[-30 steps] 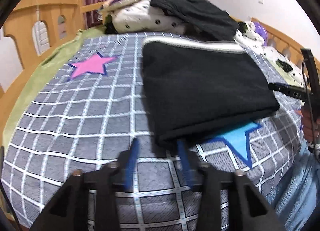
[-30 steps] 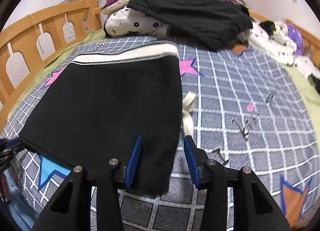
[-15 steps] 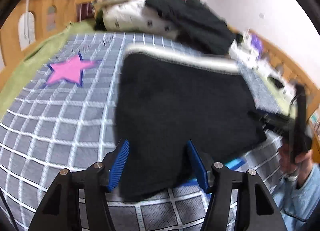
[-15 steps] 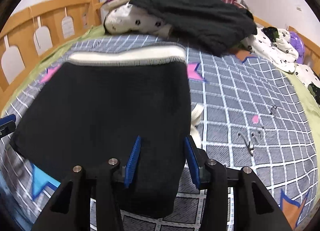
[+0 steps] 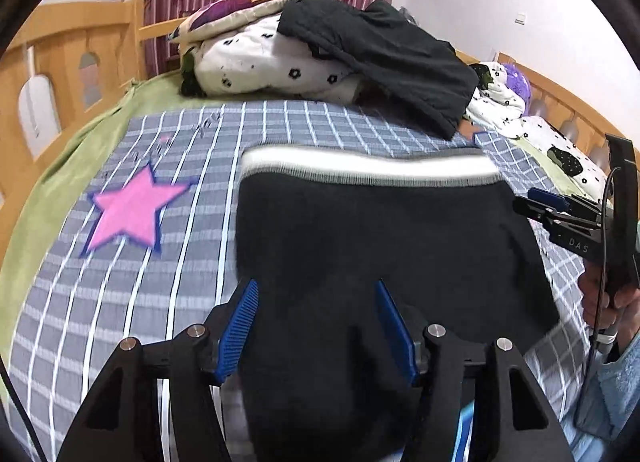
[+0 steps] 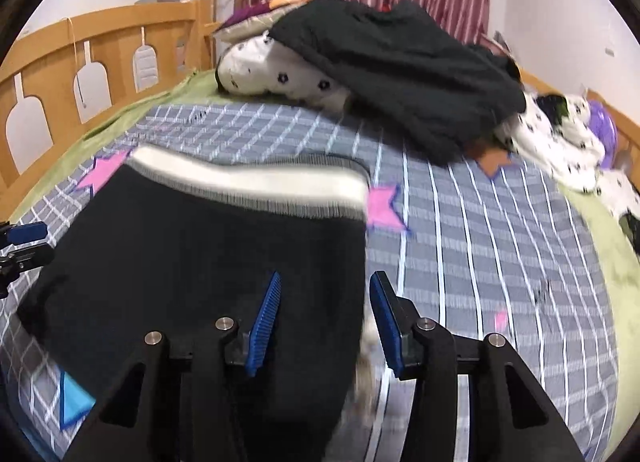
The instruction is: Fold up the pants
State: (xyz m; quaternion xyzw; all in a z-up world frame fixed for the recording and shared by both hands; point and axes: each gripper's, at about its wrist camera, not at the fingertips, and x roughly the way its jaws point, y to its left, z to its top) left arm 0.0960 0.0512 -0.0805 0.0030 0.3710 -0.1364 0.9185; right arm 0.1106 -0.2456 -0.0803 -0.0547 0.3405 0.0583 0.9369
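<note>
The folded pants are straddled at the near edge by both parted hand-held grippers. The left hand-held gripper, just widened, and the right hand-held gripper are pressed on nothing. The waistband is farthest away.

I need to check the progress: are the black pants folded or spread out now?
Folded. The black pants lie as a compact rectangle on the bed cover, waistband at the far edge, no separate legs showing.

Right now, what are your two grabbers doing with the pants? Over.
Left gripper open, jaws just widened, over pants near edge. Right gripper open over the other near corner. Pants folded flat on bed. Nothing in the way.
</note>
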